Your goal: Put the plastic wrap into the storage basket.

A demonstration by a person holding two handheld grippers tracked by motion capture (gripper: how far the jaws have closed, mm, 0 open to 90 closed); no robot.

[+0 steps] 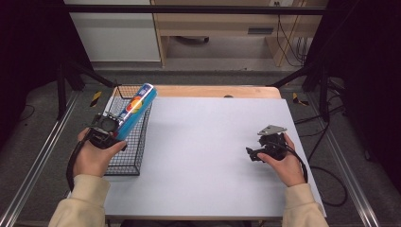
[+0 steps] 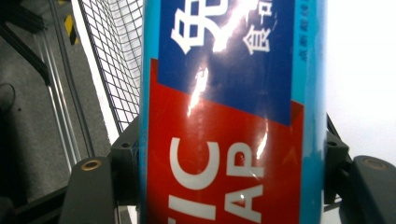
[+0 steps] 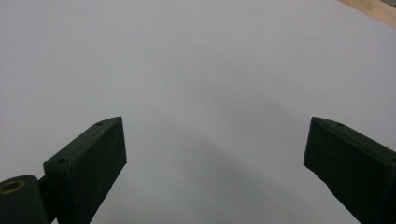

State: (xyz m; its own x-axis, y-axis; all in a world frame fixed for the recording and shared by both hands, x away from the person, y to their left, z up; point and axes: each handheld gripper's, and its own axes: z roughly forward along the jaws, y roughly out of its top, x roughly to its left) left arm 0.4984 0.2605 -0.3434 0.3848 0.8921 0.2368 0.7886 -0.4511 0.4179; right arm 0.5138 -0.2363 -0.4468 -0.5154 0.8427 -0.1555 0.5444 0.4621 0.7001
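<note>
left hand-held gripper was clamped on the blue tube, holding it tilted over the wire basket at the worktop's left edge; looked like mid-placement, next move needing a lower-and-release into it; right hand-held gripper sat wide, idle.

A grey-topped table stands on a grey floor, its wooden edge showing at the far side. Beyond the table stand a white cabinet and pale wooden furniture. Black drapes darken both sides of the table, and metal rails flank it.
</note>
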